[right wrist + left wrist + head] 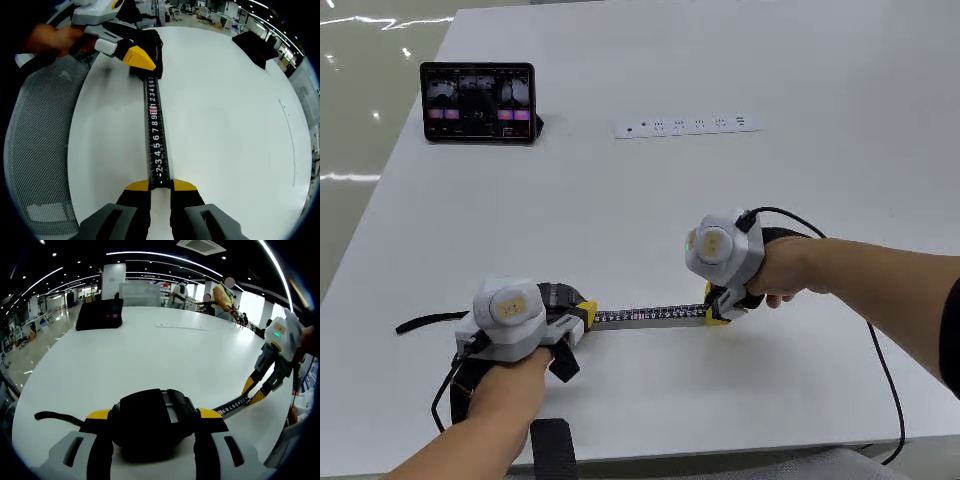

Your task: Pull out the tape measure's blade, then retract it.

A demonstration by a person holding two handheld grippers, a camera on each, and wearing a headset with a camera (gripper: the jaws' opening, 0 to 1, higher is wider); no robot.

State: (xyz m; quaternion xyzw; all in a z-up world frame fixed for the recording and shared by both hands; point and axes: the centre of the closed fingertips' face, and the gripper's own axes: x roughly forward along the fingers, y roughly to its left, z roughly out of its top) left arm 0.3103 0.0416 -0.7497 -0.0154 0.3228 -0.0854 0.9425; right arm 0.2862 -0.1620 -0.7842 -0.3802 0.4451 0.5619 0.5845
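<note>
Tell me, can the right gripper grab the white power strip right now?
Probably not yet. The right gripper is shut on the tip of the blade, and the power strip lies well beyond it. Nothing stands between them, though.

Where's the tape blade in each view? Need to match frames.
Head view: blade lies low centre, between the left gripper, which holds the case, and the right gripper.
Left gripper view: blade is a short strip right of centre, past the case.
Right gripper view: blade runs up the middle from that view's own jaws.
Shared landmark: tablet.
</note>
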